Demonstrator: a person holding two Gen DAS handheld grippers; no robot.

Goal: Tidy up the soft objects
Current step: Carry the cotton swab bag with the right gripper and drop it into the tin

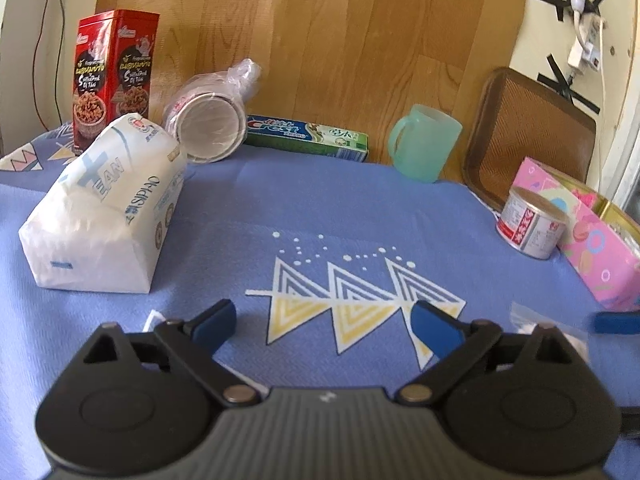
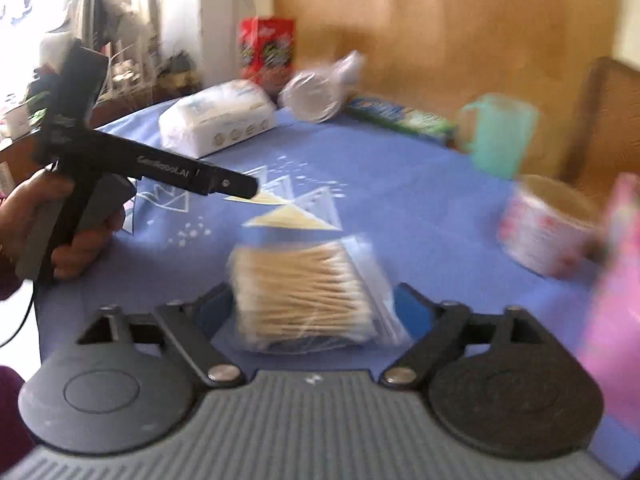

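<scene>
A white tissue pack [image 1: 102,208] lies at the left on the blue tablecloth; it also shows in the right wrist view [image 2: 218,118]. My left gripper [image 1: 324,326] is open and empty over the triangle print, right of the pack. A clear bag of cotton swabs [image 2: 308,292] lies between the spread fingers of my right gripper [image 2: 314,312], which stands open around it. The right wrist view is blurred. A corner of that bag [image 1: 532,324] and a blue fingertip [image 1: 616,322] show at the right of the left wrist view.
Along the back stand a red snack box [image 1: 114,76], a tipped stack of plastic-wrapped cups [image 1: 212,120], a toothpaste box [image 1: 308,136] and a green mug [image 1: 426,142]. At the right are a brown tray [image 1: 528,132], a tin can [image 1: 532,222] and a pink box [image 1: 588,232].
</scene>
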